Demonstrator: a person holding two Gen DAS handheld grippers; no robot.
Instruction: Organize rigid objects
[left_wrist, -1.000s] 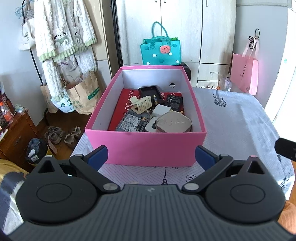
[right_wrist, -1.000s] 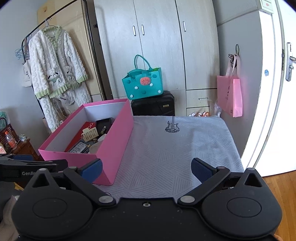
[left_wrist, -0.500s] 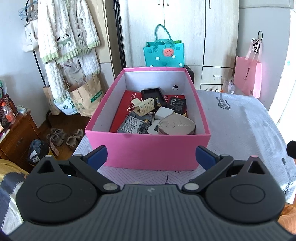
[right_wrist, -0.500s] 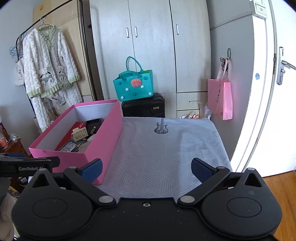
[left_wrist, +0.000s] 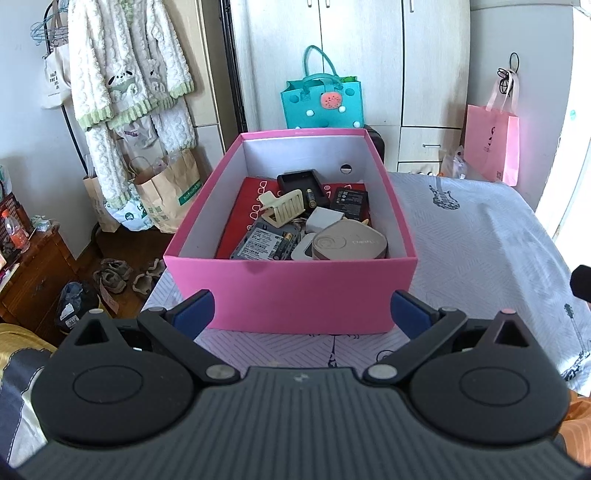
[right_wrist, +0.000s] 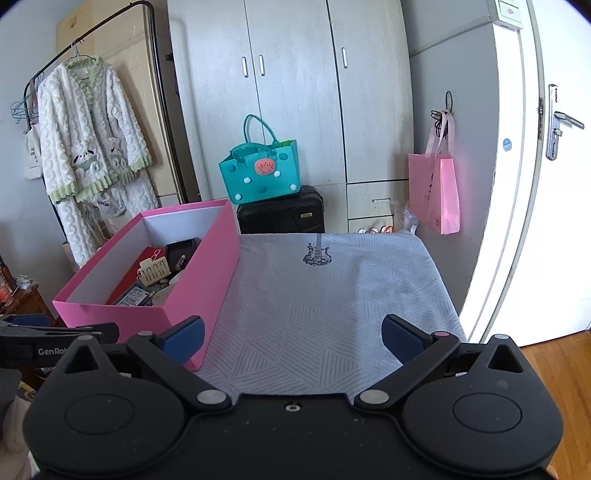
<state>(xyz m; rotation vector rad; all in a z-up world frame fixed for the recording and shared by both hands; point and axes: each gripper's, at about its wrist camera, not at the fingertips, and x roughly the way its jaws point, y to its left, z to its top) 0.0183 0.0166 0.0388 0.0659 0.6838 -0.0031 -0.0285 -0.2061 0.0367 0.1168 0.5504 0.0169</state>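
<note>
A pink box stands on the grey patterned cloth. It holds several rigid items: a beige round-cornered case, a cream hair claw, a black tray, a black battery pack and a grey device. My left gripper is open and empty, just in front of the box's near wall. My right gripper is open and empty above the cloth, to the right of the box.
A teal bag sits on a black suitcase by the wardrobe. A pink bag hangs at right. A robe hangs on a rack at left. Shoes and paper bags lie on the floor.
Both grippers have drawn back and risen slightly, so the box sits a little farther and lower in both views. Both stay open and empty.
</note>
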